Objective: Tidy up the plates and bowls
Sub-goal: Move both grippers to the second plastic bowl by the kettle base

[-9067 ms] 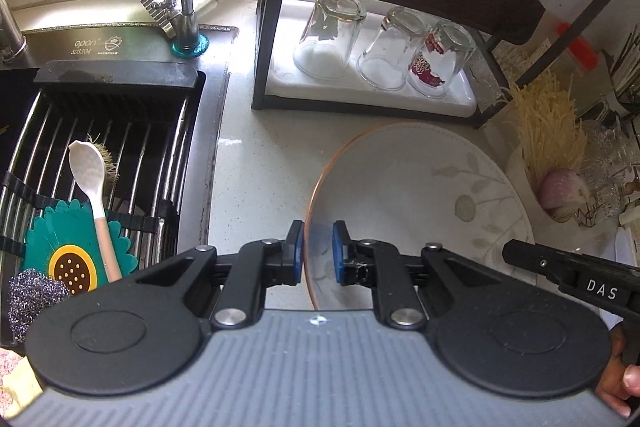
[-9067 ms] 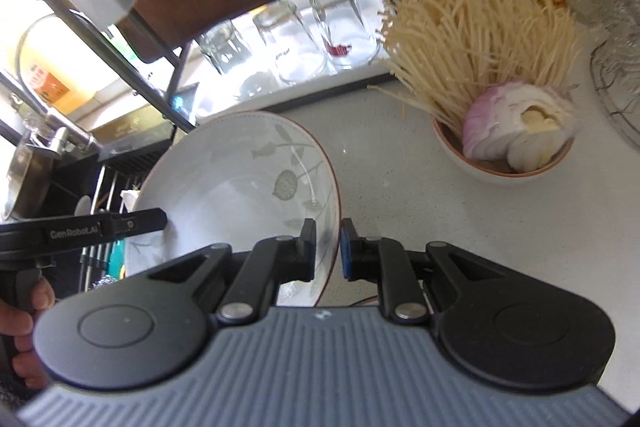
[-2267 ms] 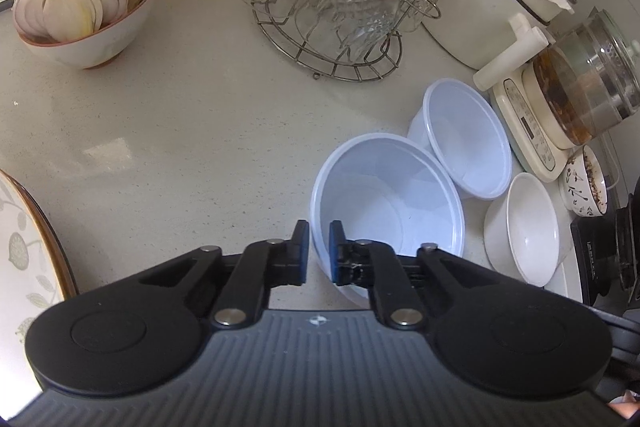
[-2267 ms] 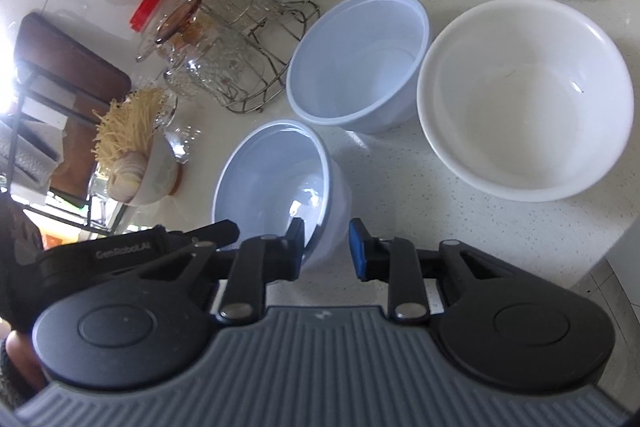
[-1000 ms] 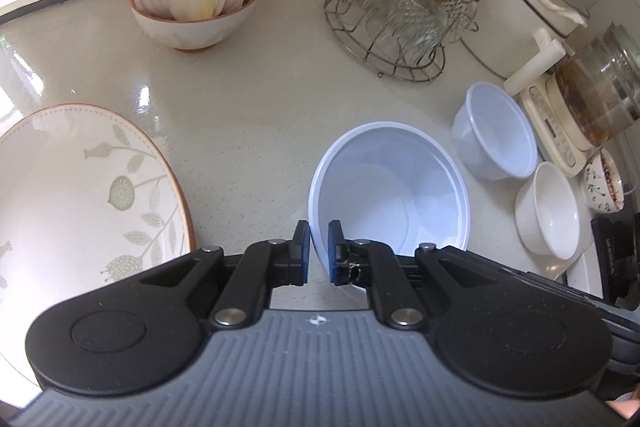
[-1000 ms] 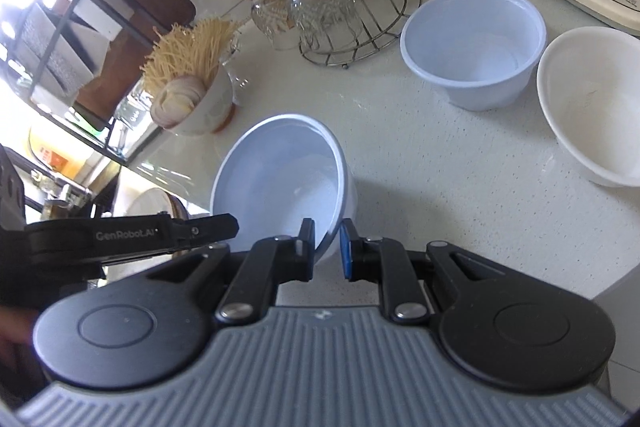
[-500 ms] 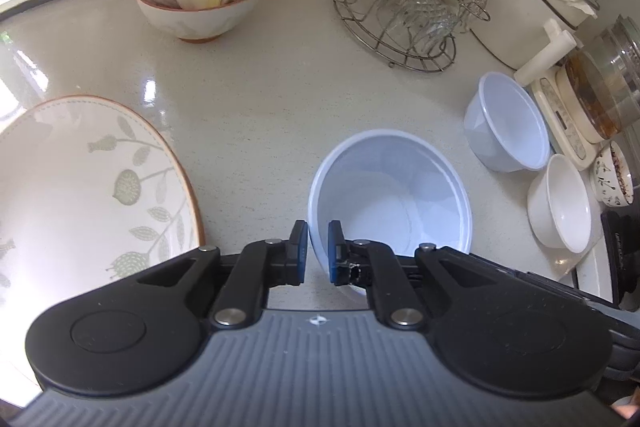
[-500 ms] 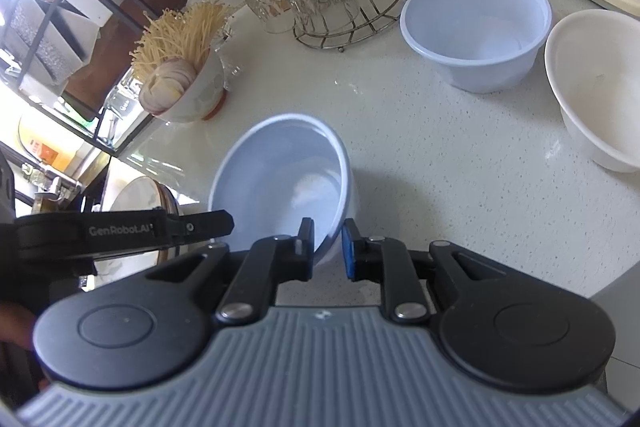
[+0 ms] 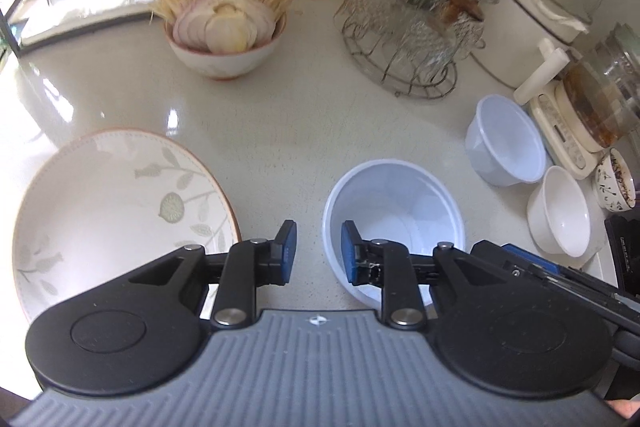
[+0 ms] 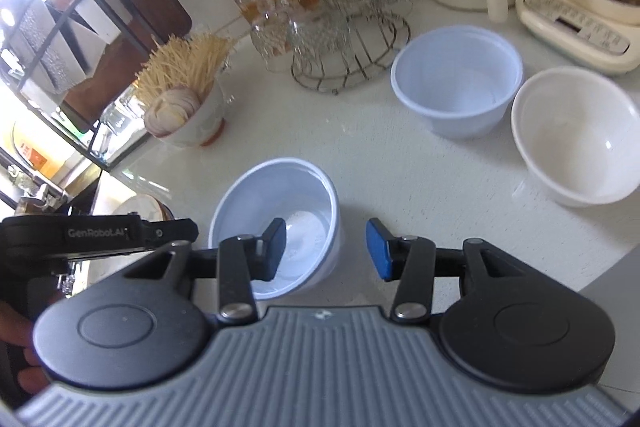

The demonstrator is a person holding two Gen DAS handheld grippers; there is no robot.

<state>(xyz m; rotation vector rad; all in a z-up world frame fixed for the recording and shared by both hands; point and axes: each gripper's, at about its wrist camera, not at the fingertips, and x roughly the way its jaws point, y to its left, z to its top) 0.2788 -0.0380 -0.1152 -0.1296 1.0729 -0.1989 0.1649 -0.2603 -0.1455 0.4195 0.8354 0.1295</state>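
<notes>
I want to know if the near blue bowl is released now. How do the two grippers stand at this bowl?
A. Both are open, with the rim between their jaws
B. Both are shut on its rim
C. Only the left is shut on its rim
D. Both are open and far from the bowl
A: the left gripper and right gripper both have spread jaws that straddle the rim of the blue bowl, which rests on the counter.

Open hand-held gripper (image 10: 326, 247) over bowl (image 10: 276, 223)
</notes>
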